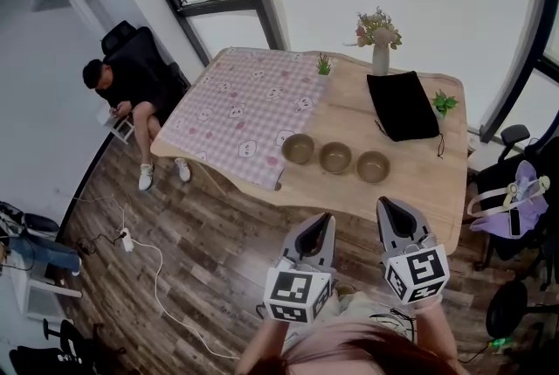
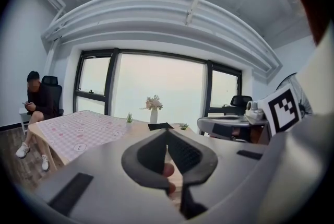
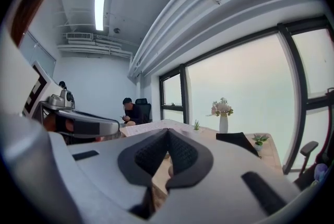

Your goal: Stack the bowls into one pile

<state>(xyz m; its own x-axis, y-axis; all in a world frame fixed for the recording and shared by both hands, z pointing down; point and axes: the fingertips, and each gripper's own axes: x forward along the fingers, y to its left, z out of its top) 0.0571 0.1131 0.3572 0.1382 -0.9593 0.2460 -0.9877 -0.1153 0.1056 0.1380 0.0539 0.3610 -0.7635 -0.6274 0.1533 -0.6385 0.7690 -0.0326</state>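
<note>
Ahead of you, along the near edge of the tabletop [image 1: 349,115], the three bowls sit apart in a single row, none stacked: left bowl [image 1: 298,149], middle bowl [image 1: 335,157], right bowl [image 1: 373,166]. The row runs left to right across your line of reach and slants a little, so its right end lies closer to you. Both tools hang short of the table, over the floor and close to your body. The left hand-held gripper [image 1: 323,225] has its jaws together at the tips with nothing between them, and its own view [image 2: 167,134] confirms this. The right hand-held gripper [image 1: 390,211] is the same, tips meeting and empty [image 3: 168,134]. Your right one points almost straight at the right bowl and looks the nearer of the two to any bowl. Your left lines up roughly between the left and middle bowls. You would probably need to spread the jaws and reach forward and down to a rim before any lift.
</note>
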